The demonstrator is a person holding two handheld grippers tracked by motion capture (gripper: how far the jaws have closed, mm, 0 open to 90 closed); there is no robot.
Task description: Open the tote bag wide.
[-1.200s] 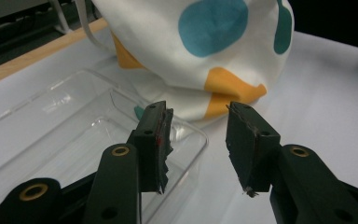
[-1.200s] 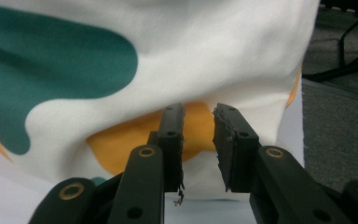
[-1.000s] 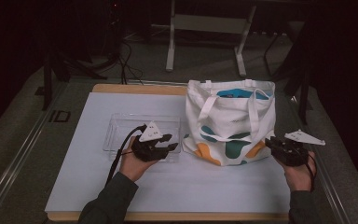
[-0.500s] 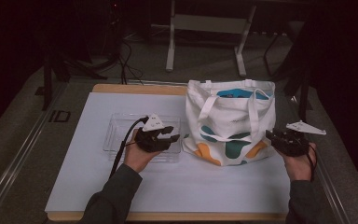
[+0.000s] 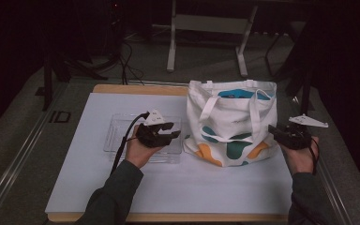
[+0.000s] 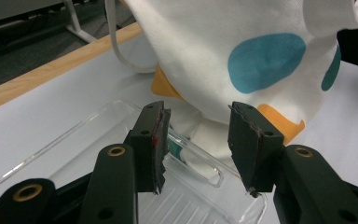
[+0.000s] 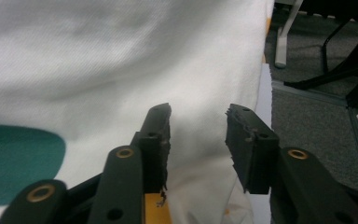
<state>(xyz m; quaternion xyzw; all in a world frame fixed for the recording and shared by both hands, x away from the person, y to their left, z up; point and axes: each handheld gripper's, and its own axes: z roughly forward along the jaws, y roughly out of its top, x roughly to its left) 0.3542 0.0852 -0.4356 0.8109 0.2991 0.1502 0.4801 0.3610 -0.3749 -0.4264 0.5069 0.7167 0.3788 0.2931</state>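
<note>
— From the high view, what sits on the white-topped table with the wooden edge (image 5: 98,187)?

— A white fabric tote bag with teal and orange blobs (image 5: 232,124) stands upright at the middle right, its mouth open upward with something teal-blue showing inside at the top; what that is cannot be told. Just left of it lies a shallow clear plastic tray (image 5: 117,131), and nothing can be made out in the part of it that shows.

— And the grippers there?

— The left gripper (image 5: 171,132) hangs over the tray's right part, its jaws parted and pointing toward the bag. The right gripper (image 5: 273,130) sits just beside the bag's right side, pointing at it; its gap is hard to judge from this height.

— What does the left gripper view add?

— The left gripper (image 6: 198,140) has its jaws set wide with nothing between them. Below lies the clear tray (image 6: 98,126), its ribbed floor bare where visible. Beyond the tray's far rim the bag (image 6: 242,51) rises, touching or just past that rim.

— And the right gripper view?

— The right gripper (image 7: 198,135) also stands wide and empty, very near the bag's white cloth (image 7: 121,60), a teal patch at lower left. Whether the tips touch the fabric cannot be told.
</note>
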